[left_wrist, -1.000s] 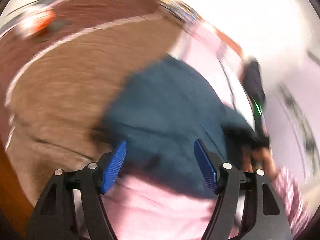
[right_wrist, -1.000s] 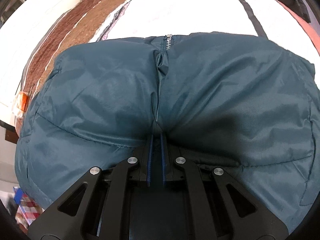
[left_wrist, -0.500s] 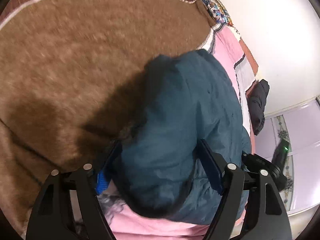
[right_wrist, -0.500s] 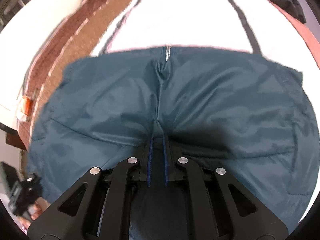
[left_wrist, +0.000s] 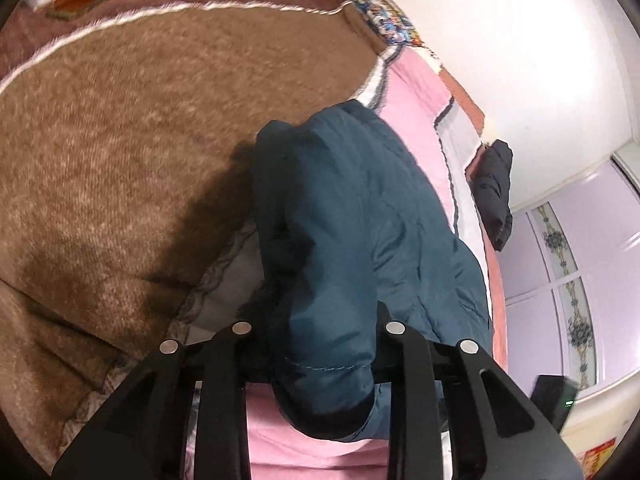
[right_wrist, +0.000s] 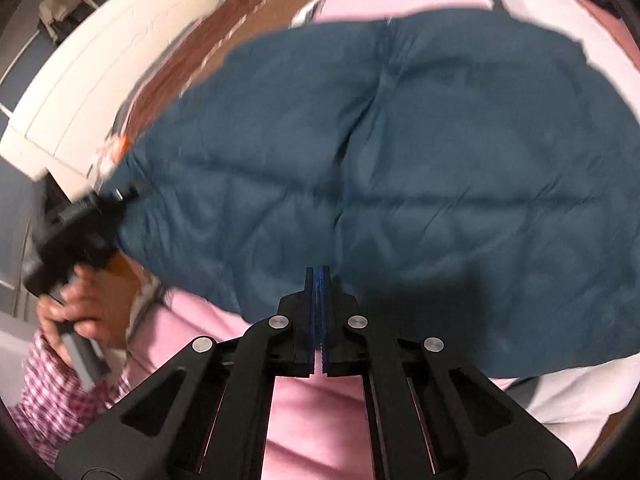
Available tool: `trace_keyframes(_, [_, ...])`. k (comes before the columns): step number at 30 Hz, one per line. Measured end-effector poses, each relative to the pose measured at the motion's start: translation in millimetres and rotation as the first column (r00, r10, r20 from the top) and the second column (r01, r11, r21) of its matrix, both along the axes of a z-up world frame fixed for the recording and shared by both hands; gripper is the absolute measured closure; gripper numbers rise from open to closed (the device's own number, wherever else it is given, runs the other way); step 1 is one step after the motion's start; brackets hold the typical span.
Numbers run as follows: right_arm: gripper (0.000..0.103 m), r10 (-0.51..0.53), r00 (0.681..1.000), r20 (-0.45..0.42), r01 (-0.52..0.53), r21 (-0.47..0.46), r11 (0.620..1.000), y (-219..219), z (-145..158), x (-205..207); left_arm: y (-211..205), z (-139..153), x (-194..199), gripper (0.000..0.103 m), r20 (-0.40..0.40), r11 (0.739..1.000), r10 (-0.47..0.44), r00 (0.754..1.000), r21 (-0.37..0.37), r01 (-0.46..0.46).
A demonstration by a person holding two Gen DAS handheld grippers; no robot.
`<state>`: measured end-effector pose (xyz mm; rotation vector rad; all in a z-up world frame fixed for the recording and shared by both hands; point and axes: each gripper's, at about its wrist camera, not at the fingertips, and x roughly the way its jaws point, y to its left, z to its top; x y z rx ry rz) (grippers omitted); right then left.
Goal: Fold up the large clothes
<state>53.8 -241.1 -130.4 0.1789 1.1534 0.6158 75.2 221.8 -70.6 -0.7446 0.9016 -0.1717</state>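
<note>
While the left gripper (left_wrist: 320, 344) was closing on a teal puffer jacket (left_wrist: 360, 216) sleeve, only the right view showed the right gripper (right_wrist: 319, 280) pressed together, seemingly nipping the hem, beside a brown blanket (left_wrist: 120, 140).

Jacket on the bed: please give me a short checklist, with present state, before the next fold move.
1. Left gripper has the jacket edge: ok. A thick fold of fabric sits between its jaws, which are closing.
2. Right gripper has fabric: cannot tell. Its jaws are shut at the near hem, but no cloth shows between the pads.
3. Jacket spread flat: ok in the right wrist view, with some wrinkles.
4. Zipper line centred: cannot tell, the picture is blurred.
5. Blanket clear of the fold: not ok. The jacket's far end lies over its edge.
6. Black garment out of the way: ok, it lies apart by the wall.
</note>
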Motion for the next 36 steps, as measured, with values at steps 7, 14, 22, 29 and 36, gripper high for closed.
trace_keyframes(7, [0.103,0.006,0.999,-0.036,-0.007,-0.049,0.999,9,-30,7,-23,35,-10,0.076,0.079,0.996,-0.056,0.995,0.076,0.051])
trace_keyframes(14, [0.103,-0.002,0.999,-0.034,0.001,-0.032,0.999,4,-38,6,-67,76,-20,0.076,0.181,0.974,-0.163,0.97,0.183,0.129])
trace_keyframes(22, [0.103,0.002,1.0,0.001,-0.002,-0.042,0.999,12,-40,2,-119,107,-36,0.076,0.263,0.924,-0.301,0.917,0.318,0.213])
trace_keyframes(29, [0.103,0.003,0.995,0.103,0.004,-0.07,0.998,7,-18,-23,-139,120,-37,0.076,0.282,0.912,-0.332,0.9,0.339,0.23])
trace_keyframes(36, [0.103,-0.146,0.959,0.245,0.165,-0.058,0.985,-59,12,-50,-177,129,-44,0.076,0.299,0.868,-0.423,0.855,0.404,0.289])
